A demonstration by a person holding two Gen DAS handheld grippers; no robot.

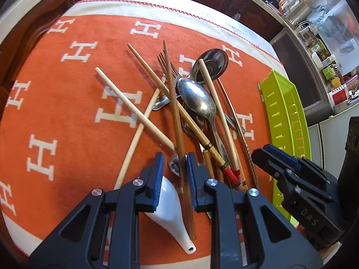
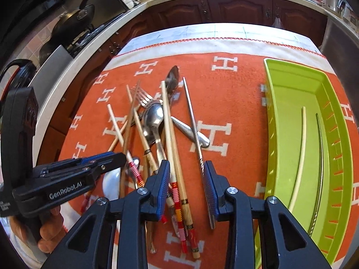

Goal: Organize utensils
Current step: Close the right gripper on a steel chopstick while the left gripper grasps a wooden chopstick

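Observation:
A heap of utensils lies on the orange cloth (image 1: 67,94): wooden chopsticks, metal spoons (image 1: 198,98), a fork (image 1: 165,63) and a white ceramic spoon (image 1: 170,201). My left gripper (image 1: 175,157) hangs low over the heap, open, with a dark wooden chopstick (image 1: 174,103) between its jaws, close to the right pad. My right gripper (image 2: 186,164) is open too, straddling a pale chopstick with a patterned end (image 2: 177,179) and a metal chopstick (image 2: 193,123). The green tray (image 2: 269,78) on the right holds a cream chopstick (image 2: 300,152) and a metal one (image 2: 321,157).
The cloth covers a table ringed by dark wood cabinets (image 2: 235,9) and a pale counter. A black pan (image 2: 74,20) sits at the far left. Jars and boxes (image 1: 329,69) crowd the shelf behind the tray. A person's hand (image 2: 47,231) holds the left gripper's handle.

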